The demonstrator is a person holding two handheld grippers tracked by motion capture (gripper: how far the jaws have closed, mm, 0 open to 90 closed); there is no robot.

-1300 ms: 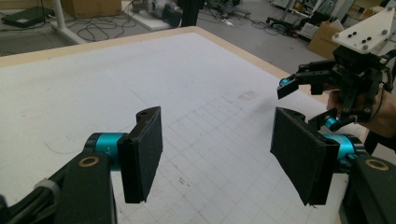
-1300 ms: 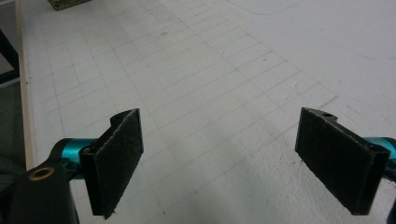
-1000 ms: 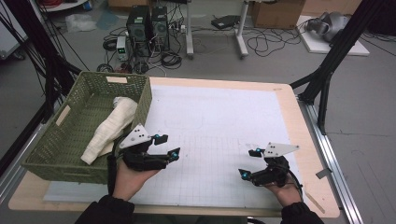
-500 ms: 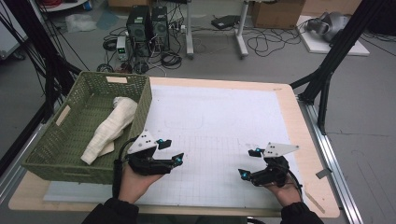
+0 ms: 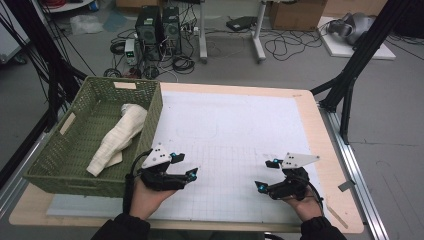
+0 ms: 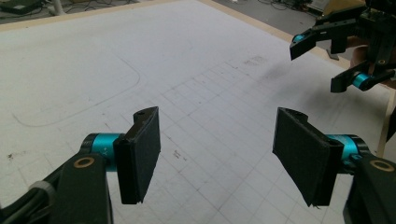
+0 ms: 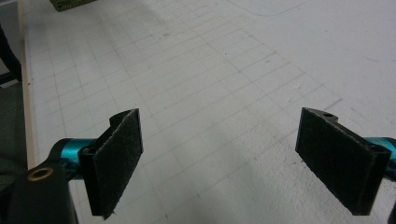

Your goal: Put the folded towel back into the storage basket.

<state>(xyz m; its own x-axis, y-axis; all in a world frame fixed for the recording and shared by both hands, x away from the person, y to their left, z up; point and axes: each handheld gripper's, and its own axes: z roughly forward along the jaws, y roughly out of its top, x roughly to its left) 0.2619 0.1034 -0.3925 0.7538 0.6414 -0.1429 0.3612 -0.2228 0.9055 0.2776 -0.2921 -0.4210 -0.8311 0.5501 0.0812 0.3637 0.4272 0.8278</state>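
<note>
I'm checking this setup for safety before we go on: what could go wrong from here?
The left gripper, jaws open and empty, sits close beside the green woven basket; a sideways sweep might knock its wall and shift the rolled cream cloth inside. The right gripper is held near the table's front edge, where its trailing cable could snag.

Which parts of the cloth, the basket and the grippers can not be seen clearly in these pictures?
- Rolled cream cloth in the woven green basket, high view: its underside is hidden; the folds are too small to read.
- Basket, right gripper view: the top edge cuts off all but a corner.
- Left gripper and right gripper, own views: bodies are cut off below; both jaws stand open, empty.
</note>
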